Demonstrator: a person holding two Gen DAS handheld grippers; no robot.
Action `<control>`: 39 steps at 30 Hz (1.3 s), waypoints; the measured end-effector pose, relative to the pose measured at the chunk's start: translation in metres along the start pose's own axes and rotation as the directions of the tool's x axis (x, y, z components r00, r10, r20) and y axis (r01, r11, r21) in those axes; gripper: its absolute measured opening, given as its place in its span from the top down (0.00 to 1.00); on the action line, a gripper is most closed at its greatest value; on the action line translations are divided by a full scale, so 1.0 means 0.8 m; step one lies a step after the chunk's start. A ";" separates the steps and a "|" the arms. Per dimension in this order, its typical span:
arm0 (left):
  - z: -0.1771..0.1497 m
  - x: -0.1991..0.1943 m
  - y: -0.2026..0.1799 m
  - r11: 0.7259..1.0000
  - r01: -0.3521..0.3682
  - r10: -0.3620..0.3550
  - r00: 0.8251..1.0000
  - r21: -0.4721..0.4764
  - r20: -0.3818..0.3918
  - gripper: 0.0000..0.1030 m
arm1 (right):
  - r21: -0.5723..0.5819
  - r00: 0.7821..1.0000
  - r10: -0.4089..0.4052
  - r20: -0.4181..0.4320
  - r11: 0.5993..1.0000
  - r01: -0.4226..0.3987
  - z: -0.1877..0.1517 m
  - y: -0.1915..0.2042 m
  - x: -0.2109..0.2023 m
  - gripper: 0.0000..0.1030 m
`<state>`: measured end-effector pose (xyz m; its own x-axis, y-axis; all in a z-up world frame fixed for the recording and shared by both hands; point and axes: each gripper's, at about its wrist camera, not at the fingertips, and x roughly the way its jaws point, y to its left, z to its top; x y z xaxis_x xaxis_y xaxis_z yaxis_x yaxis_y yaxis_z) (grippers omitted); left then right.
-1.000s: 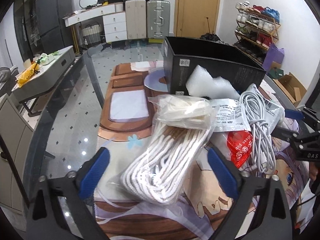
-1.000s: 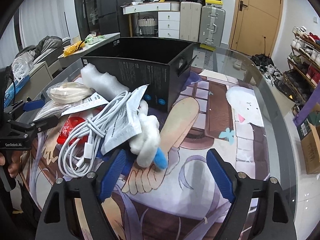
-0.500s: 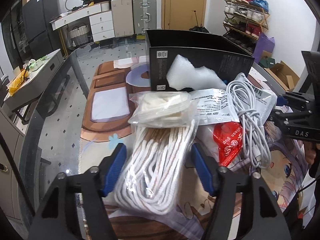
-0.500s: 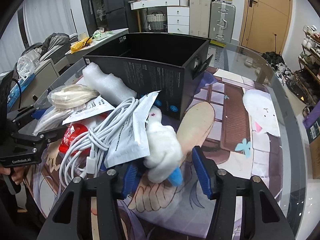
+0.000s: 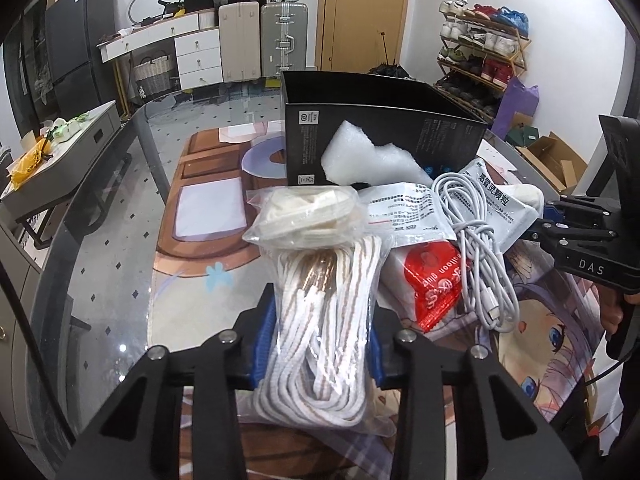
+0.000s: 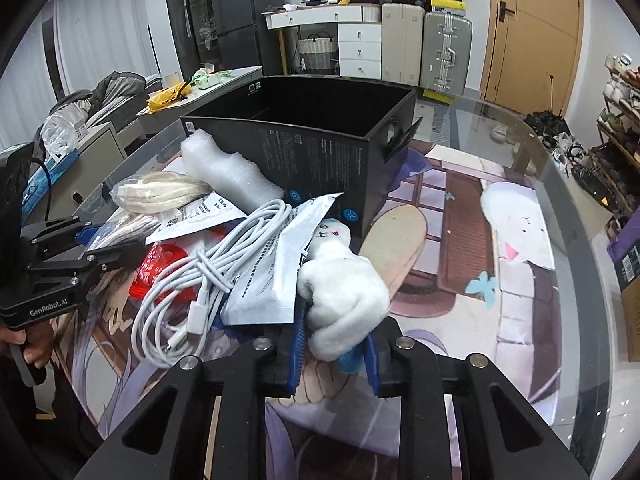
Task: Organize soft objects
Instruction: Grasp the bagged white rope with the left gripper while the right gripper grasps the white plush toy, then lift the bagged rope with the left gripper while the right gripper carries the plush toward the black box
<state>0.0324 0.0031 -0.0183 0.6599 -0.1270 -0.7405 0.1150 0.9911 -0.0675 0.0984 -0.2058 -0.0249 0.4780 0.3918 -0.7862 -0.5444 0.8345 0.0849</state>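
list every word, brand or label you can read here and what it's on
"DAS": on the right hand-held gripper, seen from the left wrist.
"GenRobot.AI": on the left hand-held gripper, seen from the right wrist.
"alloon que": partial, on the red packet.
"感冒灵颗粒": on the white sachet.
Fine print on the flat pouch, the black box and its stickers: too small to read.
Shoebox logo on the far stack: too blurred to read.

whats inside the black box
The black box shows only bare dark inner walls. Its floor is hidden behind the near wall, so whether it holds anything cannot be told.
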 end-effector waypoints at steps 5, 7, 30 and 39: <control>-0.006 -0.008 0.000 1.000 0.002 -0.002 1.000 -0.013 0.009 0.67 | -0.003 0.999 -0.025 0.025 1.000 0.025 -0.010 -0.001 -0.017 0.78; -0.009 -0.012 0.001 1.000 0.000 0.000 1.000 -0.019 0.016 0.68 | -0.002 0.999 -0.033 0.036 0.999 0.033 -0.014 -0.002 -0.025 0.79; -0.003 -0.079 -0.001 0.998 0.012 -0.003 0.988 -0.059 0.157 0.68 | 0.010 0.981 -0.066 0.184 0.998 0.066 -0.031 0.000 -0.109 0.79; 0.009 -0.094 -0.010 0.998 0.006 0.007 0.979 -0.061 0.205 0.68 | 0.023 0.963 -0.045 0.267 0.999 0.040 -0.024 0.000 -0.132 0.79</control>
<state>-0.0128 0.0041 0.0432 0.7987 -0.1260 -0.5884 0.0737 0.9910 -0.1122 0.0348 -0.2545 0.0461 0.6683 0.4432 -0.5975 -0.5091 0.8581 0.0671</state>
